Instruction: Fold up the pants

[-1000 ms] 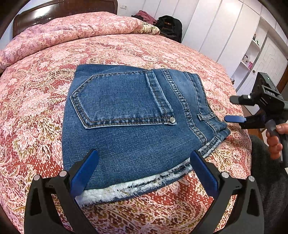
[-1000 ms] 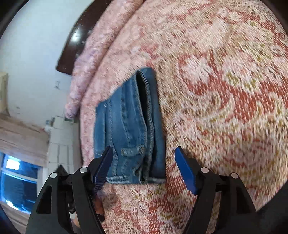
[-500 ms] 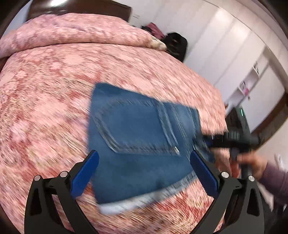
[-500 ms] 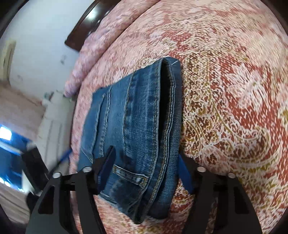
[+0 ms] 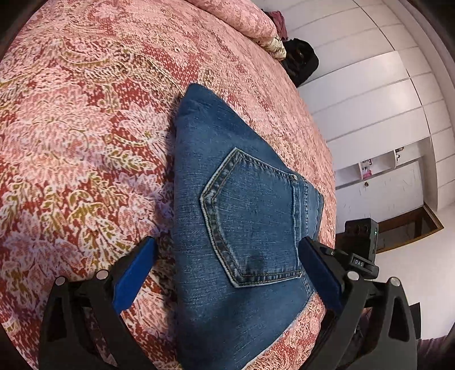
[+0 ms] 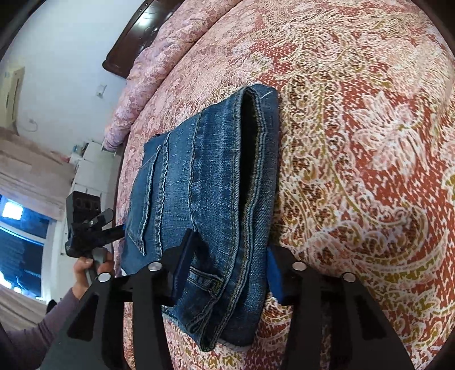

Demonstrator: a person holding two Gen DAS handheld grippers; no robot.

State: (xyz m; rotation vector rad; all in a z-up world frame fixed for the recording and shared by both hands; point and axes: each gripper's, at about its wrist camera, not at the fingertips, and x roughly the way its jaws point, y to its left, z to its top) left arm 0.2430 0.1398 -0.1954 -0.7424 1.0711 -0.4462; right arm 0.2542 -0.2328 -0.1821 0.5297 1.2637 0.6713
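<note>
The folded blue jeans (image 5: 241, 213) lie on the red paisley bedspread (image 5: 85, 142), back pocket up. My left gripper (image 5: 227, 273) is open and straddles their near end; its left pad (image 5: 133, 273) stands clear of the denim. In the right wrist view the jeans (image 6: 199, 185) show their stacked waistband edge. My right gripper (image 6: 227, 264) is closing across that edge, with the folded layers between its pads and both pads against the denim. A hand holds the left gripper (image 6: 113, 224) at the far side, and the right gripper's body (image 5: 361, 250) shows beyond the jeans.
A rolled pink quilt (image 5: 241, 17) and a dark headboard (image 6: 136, 37) are at the bed's head. A black bag (image 5: 301, 59) sits by the white wardrobe (image 5: 369, 99). The bed's edge runs just past the jeans on the right. A window (image 6: 17, 227) is at the left.
The left gripper swung round and rolled, and now straddles the jeans' end. The right gripper moved in over the waistband edge and its jaws narrowed onto the layers.
</note>
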